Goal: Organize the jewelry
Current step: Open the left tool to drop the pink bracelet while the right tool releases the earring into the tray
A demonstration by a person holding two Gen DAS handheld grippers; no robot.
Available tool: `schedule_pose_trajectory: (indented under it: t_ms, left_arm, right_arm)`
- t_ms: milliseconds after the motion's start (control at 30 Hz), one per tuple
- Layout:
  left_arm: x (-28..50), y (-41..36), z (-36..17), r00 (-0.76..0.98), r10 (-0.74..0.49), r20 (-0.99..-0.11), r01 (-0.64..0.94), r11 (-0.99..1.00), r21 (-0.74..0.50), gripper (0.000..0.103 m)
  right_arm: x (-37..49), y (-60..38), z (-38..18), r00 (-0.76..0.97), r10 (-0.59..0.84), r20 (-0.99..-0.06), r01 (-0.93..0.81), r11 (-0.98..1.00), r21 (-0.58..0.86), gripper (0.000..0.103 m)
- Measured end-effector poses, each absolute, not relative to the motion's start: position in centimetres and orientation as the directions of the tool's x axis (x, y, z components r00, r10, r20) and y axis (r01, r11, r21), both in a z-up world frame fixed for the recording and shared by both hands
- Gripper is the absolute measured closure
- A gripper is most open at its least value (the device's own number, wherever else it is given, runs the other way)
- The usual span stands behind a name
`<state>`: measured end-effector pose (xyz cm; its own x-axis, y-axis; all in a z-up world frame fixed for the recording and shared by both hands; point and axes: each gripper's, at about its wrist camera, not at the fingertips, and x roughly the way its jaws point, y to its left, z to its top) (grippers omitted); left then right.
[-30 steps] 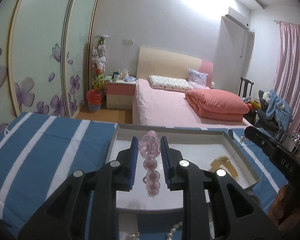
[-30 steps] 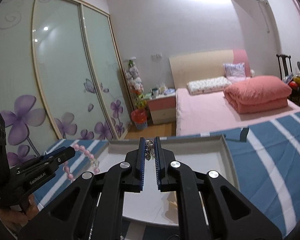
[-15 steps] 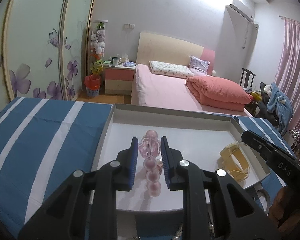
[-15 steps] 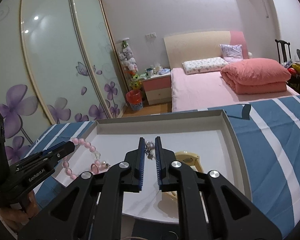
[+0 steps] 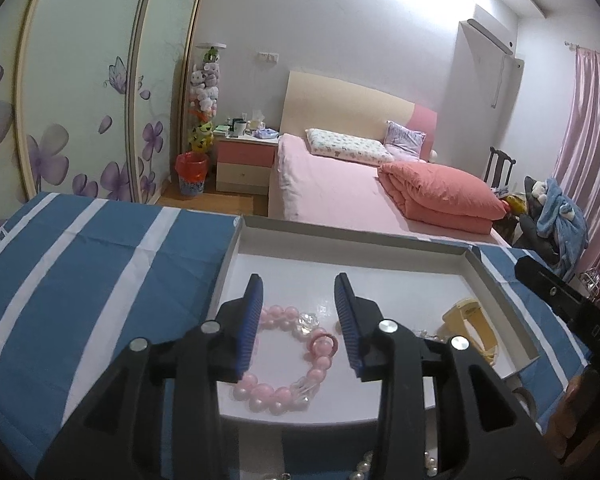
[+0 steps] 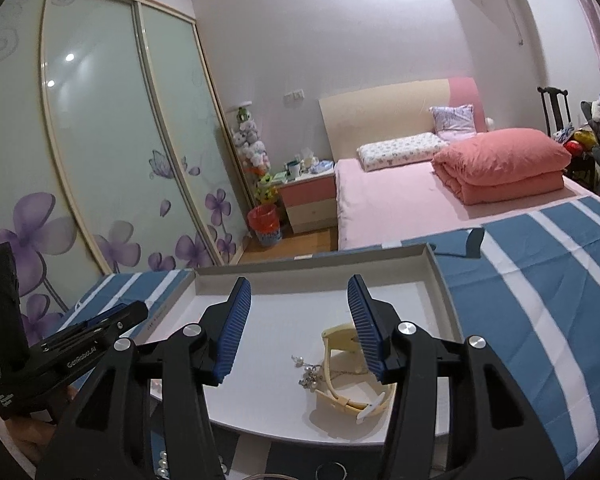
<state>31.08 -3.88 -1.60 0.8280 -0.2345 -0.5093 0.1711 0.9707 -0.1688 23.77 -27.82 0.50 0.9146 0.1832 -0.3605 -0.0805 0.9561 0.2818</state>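
Currently, the step in hand is release: both pieces of jewelry lie in the white tray, and neither gripper presses on anything.

Left wrist view: the left gripper (image 5: 298, 312) has its jaws apart and opening. The pink bead bracelet (image 5: 286, 360) lies flat on the floor of the tray (image 5: 352, 240), below and between the blue pads (image 5: 250, 320), which stand clear of it. From the gripper centre the bracelet sits at about 6 o'clock. The cream watch (image 5: 470, 326) lies at 3 o'clock, near the tray's right wall.

Right wrist view: the right gripper (image 6: 298, 320) also has its jaws apart and opening, with nothing between them. A small silver charm chain (image 6: 310, 376) lies on the tray floor at about 5 o'clock, touching the cream watch strap; the right pad partly hides the watch.

Next move, as a judgement: withdraw both grippers upward and back, clear of the tray walls, then fetch the pearl strand (image 5: 366, 464) seen on the striped surface (image 5: 80, 260) at 6 o'clock.
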Motion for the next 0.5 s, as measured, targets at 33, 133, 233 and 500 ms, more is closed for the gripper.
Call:
schedule_pose_trajectory:
  t_ms: [33,133,233,500]
  left_arm:
    - [30.8,-3.7,-1.4,0.83,-0.236,-0.505,0.172,0.97,-0.17,0.065]
    - [29.5,-3.0,-0.6,0.836,-0.236,-0.495,0.177,0.97,-0.165,0.065]
    - [28.1,-2.1,-0.3,0.831,-0.232,-0.506,0.181,0.972,-0.147,0.065]
    - [22.5,-0.1,-1.3,0.761,-0.296,-0.577,0.238,0.955,-0.176,0.065]
  right_arm:
    - [23.5,-27.9,0.7,0.917,0.18,-0.355,-0.08,0.957,0.279,0.051]
    - [22.7,-27.9,1.2,0.921,0.175,-0.347,-0.08,0.959,0.272,0.051]
    - [21.3,-27.7,1.3,0.916,0.184,-0.357,-0.09,0.96,0.264,0.051]
    - [16.4,-27.2,0.9,0.894,0.191,-0.406,-0.102,0.968,0.229,0.051]
